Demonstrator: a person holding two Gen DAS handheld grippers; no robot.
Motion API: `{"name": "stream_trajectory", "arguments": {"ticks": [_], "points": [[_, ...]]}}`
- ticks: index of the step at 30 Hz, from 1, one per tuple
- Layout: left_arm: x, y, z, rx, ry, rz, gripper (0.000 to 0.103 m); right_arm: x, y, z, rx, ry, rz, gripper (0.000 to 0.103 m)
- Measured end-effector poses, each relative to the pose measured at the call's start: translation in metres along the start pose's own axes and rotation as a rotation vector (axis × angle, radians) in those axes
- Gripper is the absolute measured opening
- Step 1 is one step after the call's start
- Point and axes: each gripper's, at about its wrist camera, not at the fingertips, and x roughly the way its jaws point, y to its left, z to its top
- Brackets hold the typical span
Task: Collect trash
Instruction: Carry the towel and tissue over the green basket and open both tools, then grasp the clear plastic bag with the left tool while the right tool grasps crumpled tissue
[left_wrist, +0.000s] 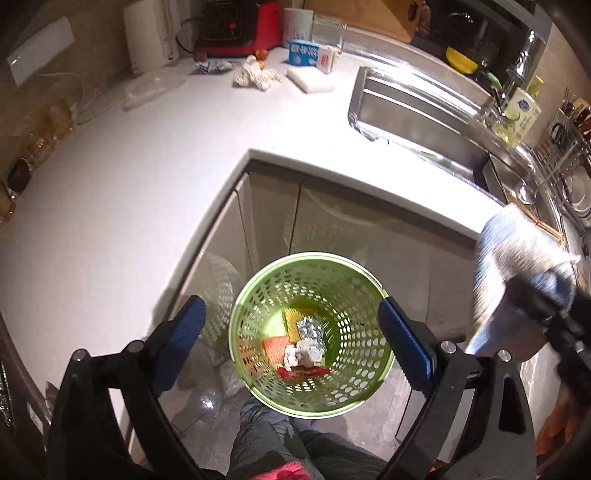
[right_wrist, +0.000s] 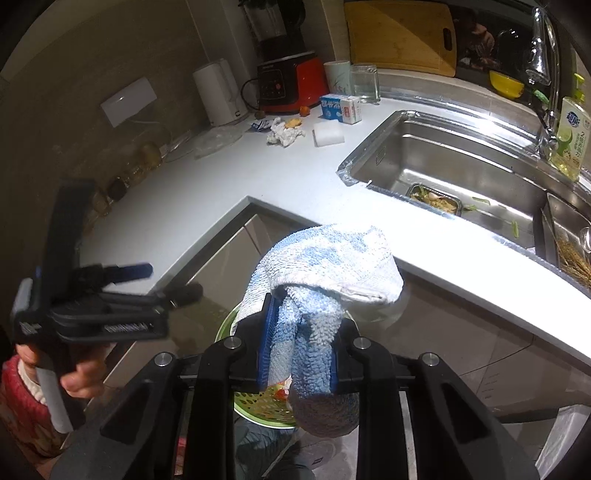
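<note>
A green perforated basket (left_wrist: 354, 295) stands on the floor by the cabinet corner. Inside it lie crumpled white paper (left_wrist: 301, 354), a foil piece (left_wrist: 310, 326), a red wrapper and orange and yellow scraps. My left gripper (left_wrist: 291, 306) hangs open right over the basket with nothing between its blue pads; the right wrist view shows it (right_wrist: 168, 280) at the left, held by a hand. My right gripper (right_wrist: 306, 314) is shut on a blue-and-white cloth (right_wrist: 332, 258), which drapes over its fingers and hides most of the basket (right_wrist: 258, 410). More crumpled paper (left_wrist: 255, 75) lies at the counter's back.
The white L-shaped counter (left_wrist: 129, 184) wraps around the basket. The steel sink (right_wrist: 461, 166) holds a tray of food scraps (right_wrist: 436, 197). Far back stand a white sponge block (right_wrist: 328, 134), a blue-and-white carton (right_wrist: 340, 107), a red blender (right_wrist: 291, 85) and a kettle (right_wrist: 218, 92). A person's legs (left_wrist: 280, 443) are below.
</note>
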Motion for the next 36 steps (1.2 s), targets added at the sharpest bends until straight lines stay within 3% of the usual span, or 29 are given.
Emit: {"name": "stream_trajectory", "arguments": {"ticks": [4,5,6,8,11,19,26,36], "points": [[-0.024,0.013,0.014,-0.019,-0.057,0.025,0.095,0.032,0.007,-0.010,-0.007,0.068,0.029,0.025],[-0.027,0.015,0.014,-0.023,-0.062,0.027,0.095,0.040,0.009,-0.012,-0.011,0.084,0.037,0.031],[-0.029,0.017,0.014,-0.026,-0.065,0.031,0.095,0.047,0.012,-0.014,-0.018,0.102,0.042,0.038],[-0.030,0.022,0.015,-0.027,-0.066,0.044,0.095,0.060,0.018,-0.016,-0.038,0.130,0.025,0.077],[-0.028,0.026,0.013,-0.025,-0.059,0.061,0.095,0.065,0.023,-0.015,-0.057,0.132,-0.007,0.093],[-0.027,0.039,0.029,-0.058,-0.061,0.067,0.095,0.045,0.022,0.021,-0.035,0.048,-0.015,0.101],[-0.036,0.069,0.072,-0.068,-0.126,0.095,0.095,0.030,0.033,0.074,-0.068,-0.045,-0.019,0.101],[-0.001,0.143,0.163,-0.079,-0.192,0.162,0.095,0.083,0.056,0.164,-0.111,-0.095,-0.010,0.101]]}}
